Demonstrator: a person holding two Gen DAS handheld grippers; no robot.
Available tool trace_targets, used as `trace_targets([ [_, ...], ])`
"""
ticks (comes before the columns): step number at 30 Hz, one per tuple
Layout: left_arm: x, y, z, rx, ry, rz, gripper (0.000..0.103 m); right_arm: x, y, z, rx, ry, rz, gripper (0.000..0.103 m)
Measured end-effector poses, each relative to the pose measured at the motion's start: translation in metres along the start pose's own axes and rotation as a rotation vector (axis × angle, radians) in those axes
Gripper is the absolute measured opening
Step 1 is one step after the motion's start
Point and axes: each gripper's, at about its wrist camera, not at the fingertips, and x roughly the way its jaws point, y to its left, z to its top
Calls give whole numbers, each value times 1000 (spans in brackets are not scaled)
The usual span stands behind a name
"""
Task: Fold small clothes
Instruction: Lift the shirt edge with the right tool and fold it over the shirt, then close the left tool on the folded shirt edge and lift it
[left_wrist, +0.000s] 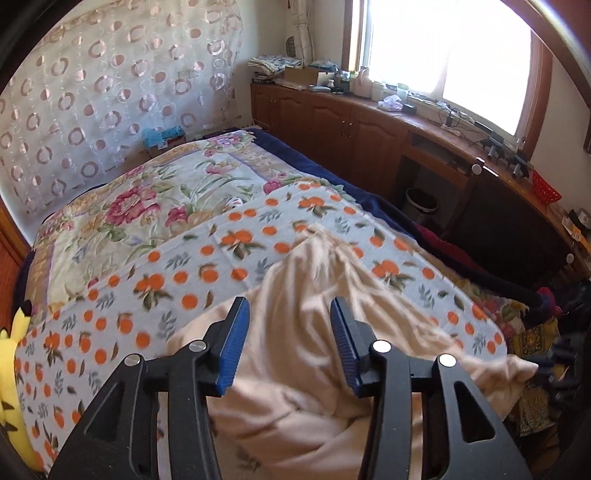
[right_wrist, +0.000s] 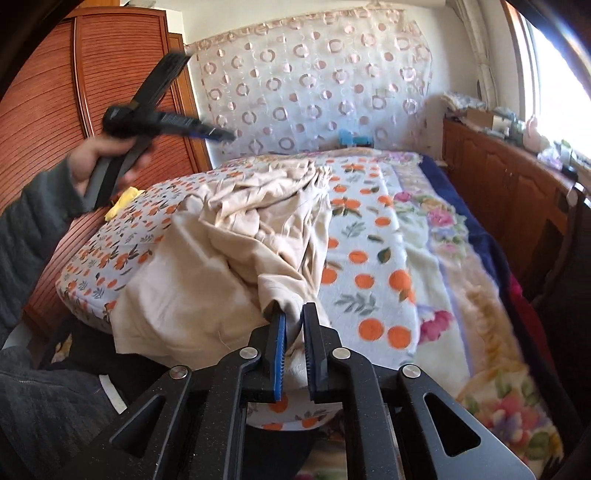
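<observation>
A crumpled beige garment (right_wrist: 229, 236) lies on the near end of the bed and hangs over its corner. My right gripper (right_wrist: 293, 309) sits at the garment's near edge, its blue pads close together with a fold of the cloth pinched between them. In the left wrist view my left gripper (left_wrist: 290, 306) is open above the same beige garment (left_wrist: 295, 369), with a wide gap and nothing pressed between its pads. The right wrist view shows the left gripper (right_wrist: 221, 133), blurred, in a hand with a grey sleeve (right_wrist: 33, 221), raised above the bed's left side.
The bed carries an orange-print blanket (left_wrist: 207, 258) and a floral blanket (left_wrist: 147, 206). A yellow plush toy (left_wrist: 11, 369) sits at its left edge. Wooden cabinets (left_wrist: 332, 122) with clutter run under the window, with a waste bin (left_wrist: 421, 205) beside them. A wardrobe (right_wrist: 55, 92) stands on the left.
</observation>
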Motion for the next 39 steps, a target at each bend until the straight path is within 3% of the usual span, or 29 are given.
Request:
trace_targets([
  [5, -6, 16, -41, -22, 5, 16, 46, -8, 15, 25, -53, -56, -44, 36],
  [8, -5, 22, -63, -43, 5, 22, 46, 4, 30, 43, -90, -56, -12, 37],
  [13, 1, 23, -92, -58, 19, 29, 46, 54, 59, 62, -164, 15, 65, 37],
  [20, 20, 24, -112, -93, 66, 1, 46, 102, 68, 77, -212, 105, 97, 37],
  [21, 22, 24, -113, -98, 71, -2, 46, 105, 67, 79, -210, 119, 95, 35],
  [22, 24, 25, -115, -102, 72, -4, 46, 109, 62, 80, -204, 123, 95, 11],
  [23, 23, 24, -117, -99, 59, -3, 46, 111, 58, 81, -199, 131, 101, 1],
  [26, 22, 23, -121, -92, 40, -1, 47, 98, 51, 89, -188, 95, 90, 1],
  [30, 23, 22, -122, -84, 36, 9, 47, 64, 20, 92, -102, 39, -12, 1],
  [33, 23, 20, -122, -70, 41, 1, 55, 60, -5, 86, -56, 78, -119, 1],
  [37, 23, 19, -122, -54, 45, 16, 56, 82, -29, 77, 6, 159, -142, 1],
  [39, 19, 22, -124, -94, 52, 15, 55, 89, -29, 79, 8, 166, -145, 1],
])
